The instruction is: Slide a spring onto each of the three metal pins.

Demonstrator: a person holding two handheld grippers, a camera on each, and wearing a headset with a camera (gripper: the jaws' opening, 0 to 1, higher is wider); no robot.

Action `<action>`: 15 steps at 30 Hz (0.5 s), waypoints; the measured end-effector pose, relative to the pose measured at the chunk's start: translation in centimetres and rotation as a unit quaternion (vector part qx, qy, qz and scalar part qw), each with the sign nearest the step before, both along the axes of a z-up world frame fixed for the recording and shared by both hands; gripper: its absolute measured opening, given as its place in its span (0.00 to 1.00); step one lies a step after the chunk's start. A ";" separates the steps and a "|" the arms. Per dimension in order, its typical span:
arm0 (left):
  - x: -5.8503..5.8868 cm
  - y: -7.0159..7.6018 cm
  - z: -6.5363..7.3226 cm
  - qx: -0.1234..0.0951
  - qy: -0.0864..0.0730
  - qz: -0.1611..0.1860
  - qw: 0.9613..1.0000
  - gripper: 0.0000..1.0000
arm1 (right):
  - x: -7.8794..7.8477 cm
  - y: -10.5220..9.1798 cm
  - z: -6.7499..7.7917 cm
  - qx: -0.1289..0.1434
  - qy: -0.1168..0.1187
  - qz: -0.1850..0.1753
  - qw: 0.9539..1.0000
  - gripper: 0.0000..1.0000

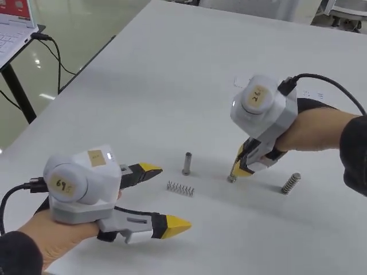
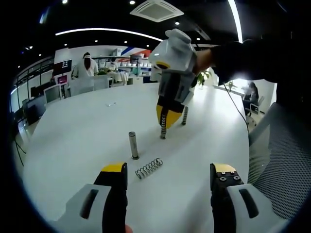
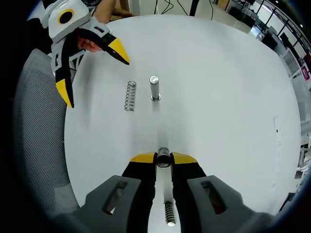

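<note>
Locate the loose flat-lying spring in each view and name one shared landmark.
Head view: loose spring lies low centre, just below the bare pin.
Left gripper view: spring low centre, right of the pin's foot.
Right gripper view: spring upper left of centre, left of the pin.
Shared landmark: that bare upright pin.

left tool (image 1: 166, 196) sticker (image 1: 63, 184) perhaps 695, right tool (image 1: 235, 172) label (image 1: 257, 97) 26

Table (image 1: 172, 69): white, spans most of the frame.
Laptop (image 1: 12, 23): open, upper left corner.
Cable (image 1: 54, 51): black, trailing just right of the laptop.
Mesh chair (image 3: 36, 145): grey, left edge.
</note>
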State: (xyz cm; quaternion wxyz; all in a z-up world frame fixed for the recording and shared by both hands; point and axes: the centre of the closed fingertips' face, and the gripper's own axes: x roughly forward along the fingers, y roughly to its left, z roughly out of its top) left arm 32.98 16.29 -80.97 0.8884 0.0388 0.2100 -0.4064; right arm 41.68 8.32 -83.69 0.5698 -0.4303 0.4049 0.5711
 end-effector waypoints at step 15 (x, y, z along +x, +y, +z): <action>0.1 0.1 0.0 -0.001 0.001 0.001 1.000 0.67 | -0.7 -0.3 -0.8 -0.007 0.010 -0.002 1.000 0.13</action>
